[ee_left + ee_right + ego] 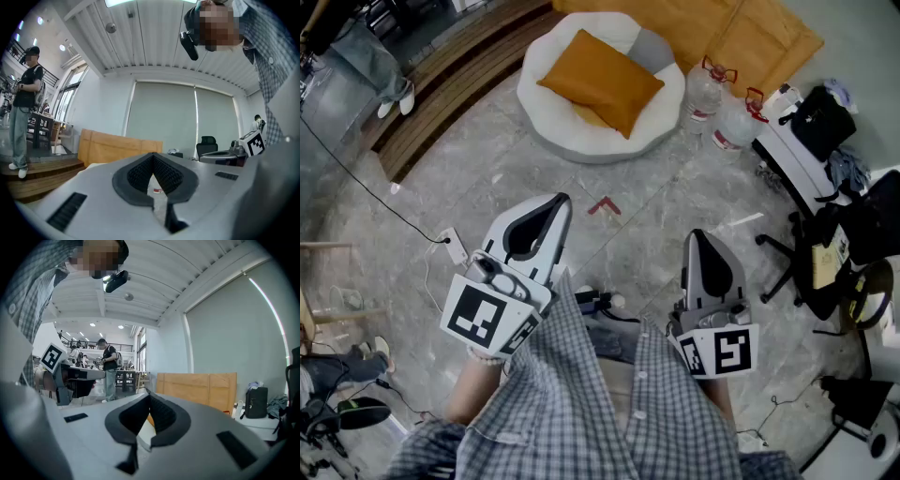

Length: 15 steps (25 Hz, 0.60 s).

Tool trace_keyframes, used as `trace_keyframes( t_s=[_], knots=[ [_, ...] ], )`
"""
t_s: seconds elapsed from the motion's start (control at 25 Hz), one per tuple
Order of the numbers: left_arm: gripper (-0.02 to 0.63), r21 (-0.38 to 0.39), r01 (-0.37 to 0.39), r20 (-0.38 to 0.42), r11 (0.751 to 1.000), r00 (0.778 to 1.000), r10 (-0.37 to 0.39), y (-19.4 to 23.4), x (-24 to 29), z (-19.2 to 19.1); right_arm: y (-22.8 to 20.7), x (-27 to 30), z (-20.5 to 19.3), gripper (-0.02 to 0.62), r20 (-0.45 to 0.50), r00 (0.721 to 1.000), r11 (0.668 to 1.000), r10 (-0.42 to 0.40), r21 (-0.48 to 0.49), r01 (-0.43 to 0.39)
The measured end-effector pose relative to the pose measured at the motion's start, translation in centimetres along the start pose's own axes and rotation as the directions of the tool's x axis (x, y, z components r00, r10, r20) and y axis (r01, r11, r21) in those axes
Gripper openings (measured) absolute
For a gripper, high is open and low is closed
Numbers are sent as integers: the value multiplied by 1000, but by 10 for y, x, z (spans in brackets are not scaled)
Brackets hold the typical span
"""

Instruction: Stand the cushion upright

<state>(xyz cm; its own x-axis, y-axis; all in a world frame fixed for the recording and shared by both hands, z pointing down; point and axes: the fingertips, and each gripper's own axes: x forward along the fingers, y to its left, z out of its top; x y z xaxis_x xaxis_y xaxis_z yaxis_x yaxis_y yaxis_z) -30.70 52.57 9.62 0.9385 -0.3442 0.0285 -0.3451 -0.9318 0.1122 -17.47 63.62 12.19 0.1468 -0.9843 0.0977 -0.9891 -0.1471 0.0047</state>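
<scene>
An orange cushion (pixel 602 80) lies flat, slightly tilted, on a round white floor seat (pixel 553 112) at the top centre of the head view. My left gripper (pixel 560 199) is held low near the person's body, well short of the seat, jaws shut with nothing in them. My right gripper (pixel 697 234) is beside it to the right, also shut and empty. In the right gripper view a sliver of the orange cushion (pixel 149 420) shows through the jaw notch. The left gripper view shows its tip (pixel 153 155) closed, with a bottle's red label beyond.
Two clear water bottles (pixel 705 89) with red handles stand right of the seat. A wooden board (pixel 750 37) lies behind. Office chairs and a black bag (pixel 820 122) crowd the right side. A wooden step (pixel 450 84) and a cable with a power strip (pixel 450 246) are at left. A person stands far left.
</scene>
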Motion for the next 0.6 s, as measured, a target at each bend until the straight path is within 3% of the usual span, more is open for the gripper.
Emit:
trace_keyframes(
  t_s=[0.6],
  knots=[
    [6, -16, 2, -4, 1000, 1000, -2, 10, 6, -2, -1, 9, -5, 6, -46, 999, 1000, -5, 1, 5]
  ],
)
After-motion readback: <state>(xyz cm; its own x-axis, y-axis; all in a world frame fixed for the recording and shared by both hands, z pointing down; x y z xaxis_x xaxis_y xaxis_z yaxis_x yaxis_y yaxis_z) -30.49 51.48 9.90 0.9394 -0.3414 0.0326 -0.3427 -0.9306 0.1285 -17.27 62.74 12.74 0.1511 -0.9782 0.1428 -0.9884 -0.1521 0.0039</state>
